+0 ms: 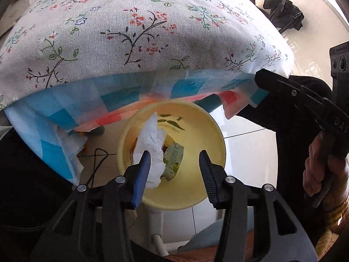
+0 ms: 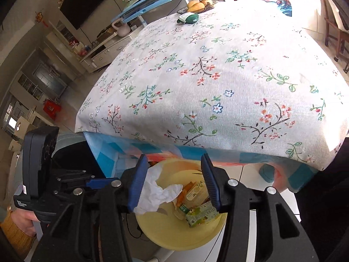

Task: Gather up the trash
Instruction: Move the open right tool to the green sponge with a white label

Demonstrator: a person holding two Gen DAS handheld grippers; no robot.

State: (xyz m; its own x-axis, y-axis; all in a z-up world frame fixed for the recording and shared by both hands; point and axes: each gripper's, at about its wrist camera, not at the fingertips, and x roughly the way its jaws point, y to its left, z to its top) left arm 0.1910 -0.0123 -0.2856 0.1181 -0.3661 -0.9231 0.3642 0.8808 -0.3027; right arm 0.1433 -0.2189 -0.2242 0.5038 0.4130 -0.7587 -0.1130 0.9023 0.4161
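A yellow bin point(image 1: 196, 118) stands below the table's near edge. In it lie a crumpled white tissue point(image 1: 152, 144) and a green carton point(image 1: 173, 161). My left gripper point(image 1: 175, 171) hangs open right over the bin, and the tissue lies against its left finger point(image 1: 142, 174) with nothing pressed between the pads. In the right wrist view the same bin point(image 2: 174, 238) holds the tissue point(image 2: 157, 194), orange wrappers point(image 2: 185, 191) and the carton point(image 2: 201, 215). My right gripper point(image 2: 174, 182) is open above it and holds nothing.
A floral tablecloth point(image 2: 218, 76) covers the table, over a blue and red checked cloth point(image 1: 65, 109). A fruit bowl point(image 2: 199, 5) and a green pouch point(image 2: 188, 18) sit at the far end. A black bag point(image 1: 283, 13) lies on the tiled floor.
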